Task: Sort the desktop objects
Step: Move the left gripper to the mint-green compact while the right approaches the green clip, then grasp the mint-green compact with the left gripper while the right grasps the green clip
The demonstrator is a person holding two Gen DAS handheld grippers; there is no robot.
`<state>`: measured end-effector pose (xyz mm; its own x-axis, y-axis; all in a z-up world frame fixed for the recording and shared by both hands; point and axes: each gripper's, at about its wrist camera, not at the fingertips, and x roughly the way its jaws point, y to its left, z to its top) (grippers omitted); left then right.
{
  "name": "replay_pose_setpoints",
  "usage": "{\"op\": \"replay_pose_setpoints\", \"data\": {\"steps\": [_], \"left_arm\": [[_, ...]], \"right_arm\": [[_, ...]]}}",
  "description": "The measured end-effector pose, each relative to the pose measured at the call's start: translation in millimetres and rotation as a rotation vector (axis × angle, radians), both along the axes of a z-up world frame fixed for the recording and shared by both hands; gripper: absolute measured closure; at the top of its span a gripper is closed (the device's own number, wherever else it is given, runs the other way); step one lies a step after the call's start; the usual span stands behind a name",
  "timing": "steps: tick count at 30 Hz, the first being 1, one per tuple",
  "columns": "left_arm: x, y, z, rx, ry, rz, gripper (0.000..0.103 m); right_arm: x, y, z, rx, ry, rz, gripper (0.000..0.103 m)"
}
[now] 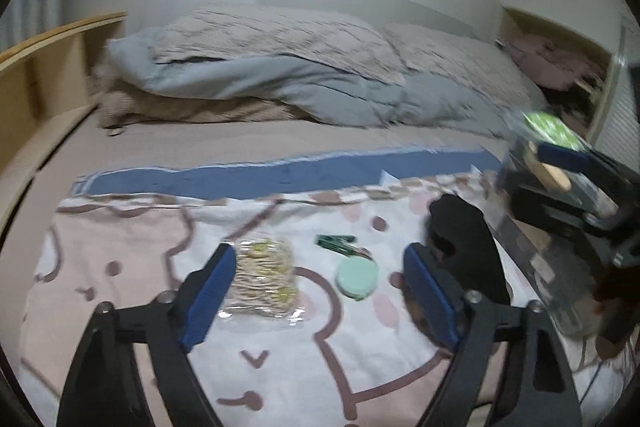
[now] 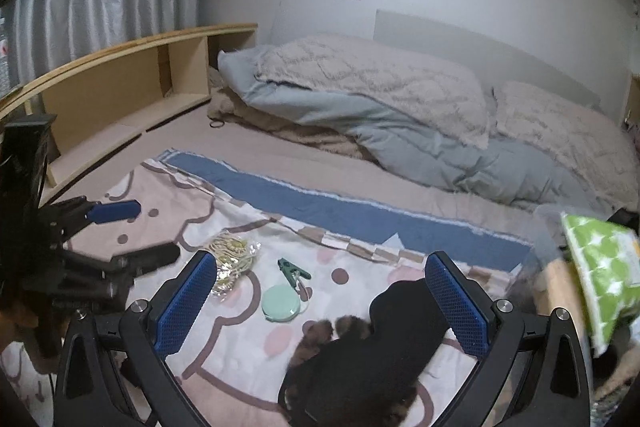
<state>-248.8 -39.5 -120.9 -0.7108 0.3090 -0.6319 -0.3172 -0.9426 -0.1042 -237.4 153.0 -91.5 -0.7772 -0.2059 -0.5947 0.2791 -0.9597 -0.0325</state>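
Note:
On a pink patterned cloth (image 1: 120,247) on a bed lie a clear packet of beige cord (image 1: 264,275), a green clip (image 1: 338,245), a mint round case (image 1: 356,281) and a black soft item with brown paw-like ends (image 2: 380,343). My left gripper (image 1: 320,249) is open above the cloth, its blue pads on either side of the packet and the case, touching neither. My right gripper (image 2: 320,257) is open too, and the black item (image 1: 460,239) lies under and between its fingers, ungripped. Each gripper shows in the other's view: the left gripper (image 2: 136,233), the right gripper (image 1: 532,173).
A clear plastic box (image 2: 548,239) with a green-patterned pack (image 2: 600,267) stands at the cloth's right edge. A folded grey and beige duvet (image 2: 380,107) lies at the back of the bed. A wooden shelf unit (image 2: 120,83) runs along the left side.

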Motion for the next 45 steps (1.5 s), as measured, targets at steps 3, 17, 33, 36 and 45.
{"op": "replay_pose_setpoints", "data": {"steps": [3, 17, 33, 36, 45], "left_arm": [[-10, 16, -16, -0.009, -0.05, -0.079, 0.024], [-50, 60, -90, -0.041, -0.273, -0.27, 0.034], [-69, 69, -117, -0.075, -0.297, -0.25, 0.057], [-71, 73, -120, -0.105, -0.297, -0.246, 0.057], [-80, 82, -127, -0.158, -0.299, -0.235, 0.034]], "right_arm": [[-12, 3, -14, 0.009, -0.021, -0.001, 0.0], [-44, 28, -57, 0.001, -0.117, -0.088, 0.0], [-68, 28, -78, 0.027, -0.175, -0.11, 0.0], [-68, 26, -79, 0.018, -0.18, -0.112, 0.0], [-69, 26, -77, 0.022, -0.179, -0.126, 0.0]]}}
